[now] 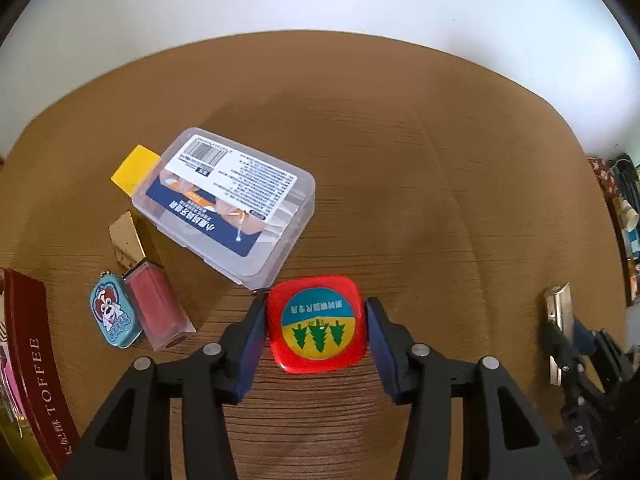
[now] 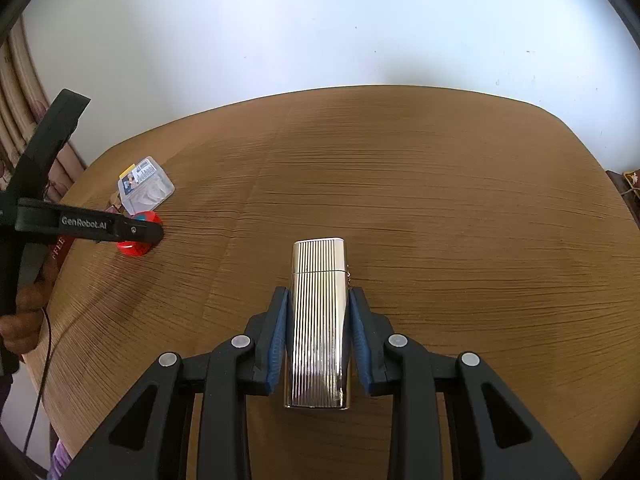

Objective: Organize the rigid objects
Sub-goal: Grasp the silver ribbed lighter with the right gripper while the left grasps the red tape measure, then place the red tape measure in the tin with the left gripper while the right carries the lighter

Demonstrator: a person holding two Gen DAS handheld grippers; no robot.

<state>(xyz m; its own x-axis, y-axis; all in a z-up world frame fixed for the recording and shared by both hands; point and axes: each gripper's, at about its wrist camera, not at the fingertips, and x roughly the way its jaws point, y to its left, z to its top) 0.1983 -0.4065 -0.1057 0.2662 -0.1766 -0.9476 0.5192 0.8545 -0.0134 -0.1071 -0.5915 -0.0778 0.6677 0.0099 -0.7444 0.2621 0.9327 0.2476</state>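
In the left wrist view, a red square tape measure (image 1: 317,324) with a blue-and-yellow tree label lies on the wooden table between the fingers of my left gripper (image 1: 316,312). The left pad touches it; a small gap shows on the right side. It also shows in the right wrist view (image 2: 138,236) under the left gripper. My right gripper (image 2: 318,300) is shut on a ribbed silver lighter (image 2: 318,320), held lengthwise over the table. The lighter also shows at the right edge of the left wrist view (image 1: 558,312).
A clear plastic box (image 1: 236,200) lies just beyond the tape measure, over a yellow block (image 1: 134,168). Left of it lie a gold-capped pink lip gloss (image 1: 154,296), a teal dog tin (image 1: 114,316) and a dark red toffee box (image 1: 36,368). The wooden table (image 2: 440,200) ends at a white wall.
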